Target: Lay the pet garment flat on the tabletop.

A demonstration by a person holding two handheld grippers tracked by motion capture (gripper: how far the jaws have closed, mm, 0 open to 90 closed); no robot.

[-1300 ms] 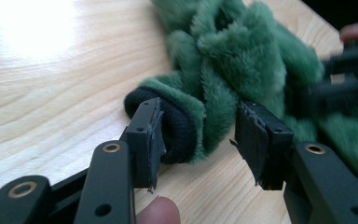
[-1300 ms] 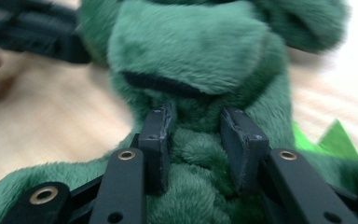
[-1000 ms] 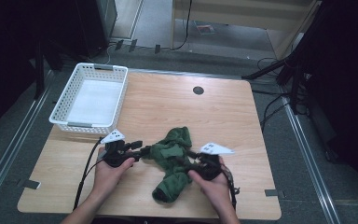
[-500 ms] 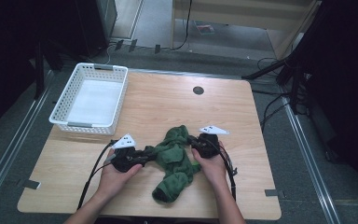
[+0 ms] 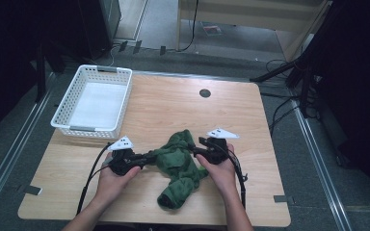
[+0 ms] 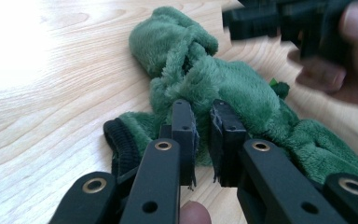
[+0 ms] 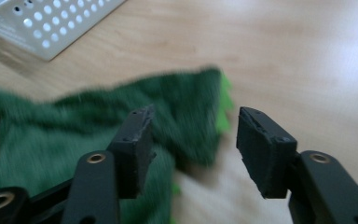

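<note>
Both of my hands had drawn in toward the green fleece garment [image 5: 178,166] over the last second: the right one had slid up from the table's near edge to the cloth's right side, while the left had crept only slightly rightward. The wooden table [image 5: 173,103] itself and the white perforated basket [image 5: 92,102] at its far left corner sat exactly as before, the basket holding nothing I could see.

The garment lay crumpled near the front middle of the table, well apart from the basket, with one thick end trailing toward me and a black ribbed cuff [image 6: 121,144] showing at its left edge.

My left gripper [image 6: 203,140] had just been closing, and its jaws now stood narrow, pinched on a fold of the fleece beside that cuff; I judged this a real hold. My right gripper [image 7: 193,144] had snapped closed and then opened again, so its jaws stood about half apart with nothing pressed between them, the blurred green cloth and a bright green tag lying just beyond the tips.

So one side was anchored and the other was not. I reckoned the right still needed a fresh bite on the cloth before I could spread or lift it.
</note>
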